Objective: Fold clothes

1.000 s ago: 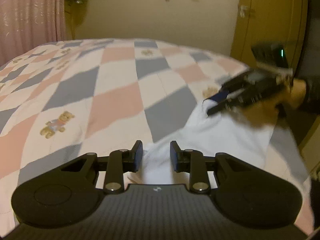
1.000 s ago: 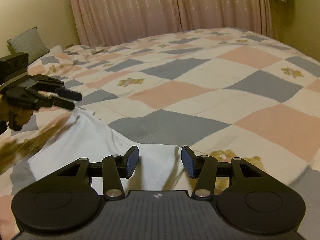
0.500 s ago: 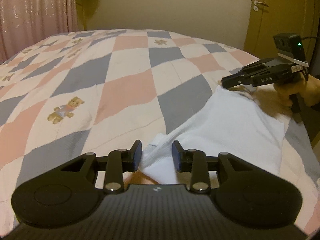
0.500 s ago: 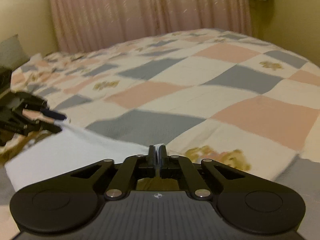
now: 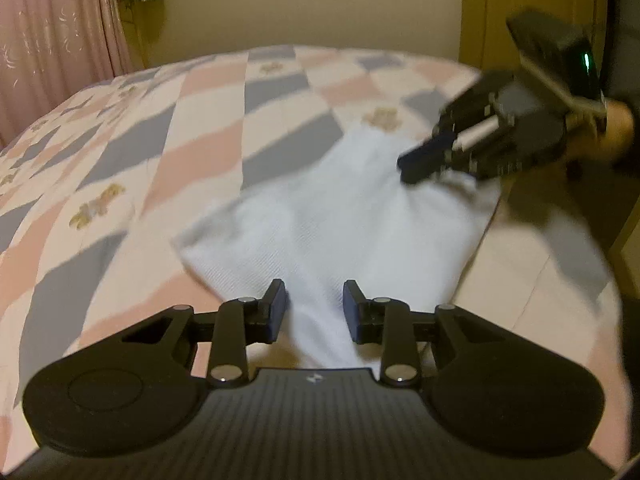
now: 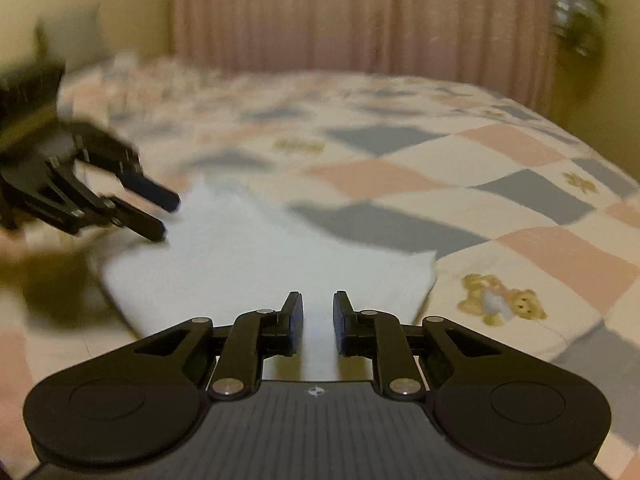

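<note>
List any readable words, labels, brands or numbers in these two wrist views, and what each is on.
No readable text.
Small white logo mark on the left gripper body: a symbol, no letters.
The same mark on the right gripper body.
Checked pink, grey and cream quilt: teddy bear pictures only.

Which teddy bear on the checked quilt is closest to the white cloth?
The brown teddy bear print just right of the white cloth; the others lie farther up.

A white garment (image 5: 352, 216) lies folded flat on the bed, centre frame. Its surface looks smooth; motion blur hides details.
</note>
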Available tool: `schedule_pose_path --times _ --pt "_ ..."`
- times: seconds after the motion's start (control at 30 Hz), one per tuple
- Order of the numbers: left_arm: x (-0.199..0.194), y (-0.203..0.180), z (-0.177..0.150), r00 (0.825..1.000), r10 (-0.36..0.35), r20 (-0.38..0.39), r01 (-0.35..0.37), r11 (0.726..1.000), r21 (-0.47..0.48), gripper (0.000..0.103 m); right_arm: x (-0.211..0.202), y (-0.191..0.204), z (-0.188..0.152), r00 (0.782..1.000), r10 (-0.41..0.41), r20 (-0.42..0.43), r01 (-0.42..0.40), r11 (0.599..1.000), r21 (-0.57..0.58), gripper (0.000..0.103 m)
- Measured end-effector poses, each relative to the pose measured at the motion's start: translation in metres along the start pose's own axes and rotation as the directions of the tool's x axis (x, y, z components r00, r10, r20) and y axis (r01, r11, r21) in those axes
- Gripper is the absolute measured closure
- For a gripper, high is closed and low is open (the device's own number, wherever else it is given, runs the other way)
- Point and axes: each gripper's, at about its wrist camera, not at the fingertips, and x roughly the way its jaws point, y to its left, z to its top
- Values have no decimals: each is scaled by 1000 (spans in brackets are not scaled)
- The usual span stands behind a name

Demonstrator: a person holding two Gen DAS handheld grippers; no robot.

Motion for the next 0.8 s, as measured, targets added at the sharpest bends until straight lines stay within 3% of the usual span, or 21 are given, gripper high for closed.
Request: schedule_pose_path --times 0.07,0.2,0.33,0.57,0.7,0.8 --pt "4 6 -4 1000 -6 0 6 999 -33 75 10 1 -4 999 -30 -26 28 998 -57 100" --pt "-9 7 -1 1000 18 9 -17 999 -28 75 4 -7 -7 999 -41 -19 40 999 -29 103" --pt "-11 4 -5 999 38 -14 -38 999 -18 75 -10 -7 -12 998 -57 -17 57 998 -1 77" --pt "-35 -18 -3 988 151 -5 -151 986 71 75 -36 -5 -20 996 -86 -9 86 996 40 77" --pt "-51 -63 -5 971 235 29 -234 934 269 63 -63 17 -24 995 -101 21 101 995 -5 65" --pt "-45 -106 -17 959 278 46 -268 849 454 59 -72 41 -33 994 -110 12 110 990 -84 55"
